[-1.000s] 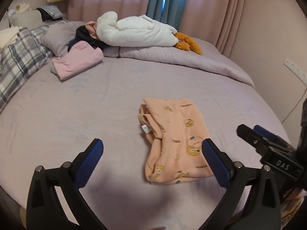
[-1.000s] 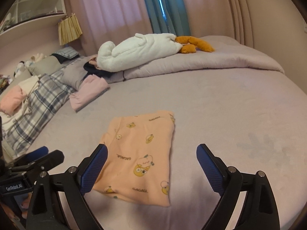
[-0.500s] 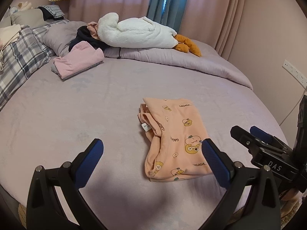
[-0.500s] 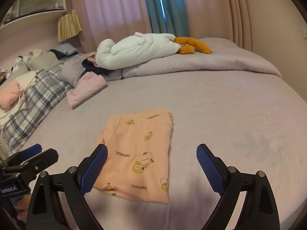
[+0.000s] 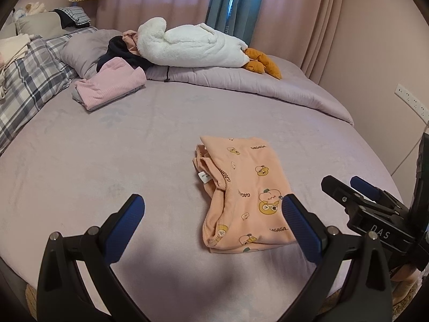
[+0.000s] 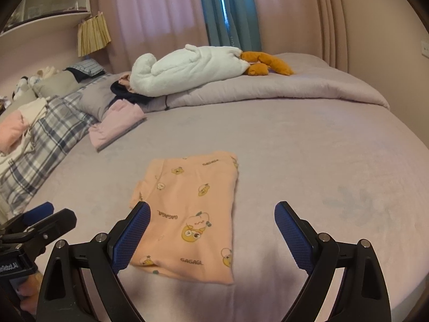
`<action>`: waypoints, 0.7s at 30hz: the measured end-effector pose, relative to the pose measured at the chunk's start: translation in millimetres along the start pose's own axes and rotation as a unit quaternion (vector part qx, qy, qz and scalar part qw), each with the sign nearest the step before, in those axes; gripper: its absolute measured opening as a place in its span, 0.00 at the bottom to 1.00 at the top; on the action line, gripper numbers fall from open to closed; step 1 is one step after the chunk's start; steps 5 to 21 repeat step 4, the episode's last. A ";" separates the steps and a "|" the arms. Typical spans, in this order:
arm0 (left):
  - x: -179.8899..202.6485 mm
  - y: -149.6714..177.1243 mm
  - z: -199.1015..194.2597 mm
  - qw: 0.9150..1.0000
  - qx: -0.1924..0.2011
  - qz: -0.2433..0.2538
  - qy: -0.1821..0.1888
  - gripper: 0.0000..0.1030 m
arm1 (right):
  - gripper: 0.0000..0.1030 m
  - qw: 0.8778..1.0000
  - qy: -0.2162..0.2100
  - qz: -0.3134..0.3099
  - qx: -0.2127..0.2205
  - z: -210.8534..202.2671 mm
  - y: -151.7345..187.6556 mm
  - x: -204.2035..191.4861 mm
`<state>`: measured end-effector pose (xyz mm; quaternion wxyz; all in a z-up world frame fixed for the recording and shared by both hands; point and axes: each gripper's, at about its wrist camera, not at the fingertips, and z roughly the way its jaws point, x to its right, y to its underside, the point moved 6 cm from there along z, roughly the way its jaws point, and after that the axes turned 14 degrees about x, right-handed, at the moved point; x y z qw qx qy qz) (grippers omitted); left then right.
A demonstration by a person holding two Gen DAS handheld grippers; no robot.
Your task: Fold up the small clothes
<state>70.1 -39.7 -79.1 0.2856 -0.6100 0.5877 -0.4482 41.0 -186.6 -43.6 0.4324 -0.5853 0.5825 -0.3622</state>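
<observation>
Your left hand-held gripper [image 5: 213,210] hung above the near edge of the bed [image 5: 80,166] with its blue pads spread wide and nothing between them. Your right hand-held gripper [image 6: 211,216] was just the same, jaws well apart and empty, poised over the near end of the peach garment [image 6: 191,214]. And there it was: the peach garment [image 5: 241,196], folded into a neat rectangle, lay flat on the lilac bed, cartoon prints and "GAGAGA" lettering facing up, a small white label [image 5: 203,177] showing at its left edge. In the left wrist view your right gripper's black body sat just right of the garment, not touching it.

Farther up the bed from the garment, off to its left, a folded pink garment [image 5: 110,84] rested near a plaid pillow [image 5: 26,80]. Behind that, a dark bundle [image 5: 120,53] lay against a grey pillow [image 5: 80,51]. Straight beyond the peach garment, a rolled lilac duvet [image 6: 281,88] ran across the bed with a white plush goose [image 6: 187,67] lying on top, its orange feet [image 6: 265,63] pointing right. Pink curtains and a teal curtain [image 6: 230,10] hung behind everything.
</observation>
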 end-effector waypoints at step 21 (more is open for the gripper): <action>0.1 -0.7 -1.2 1.000 -0.001 -0.003 0.002 1.00 | 0.91 1.000 0.000 -0.001 0.001 -0.9 0.0 -1.3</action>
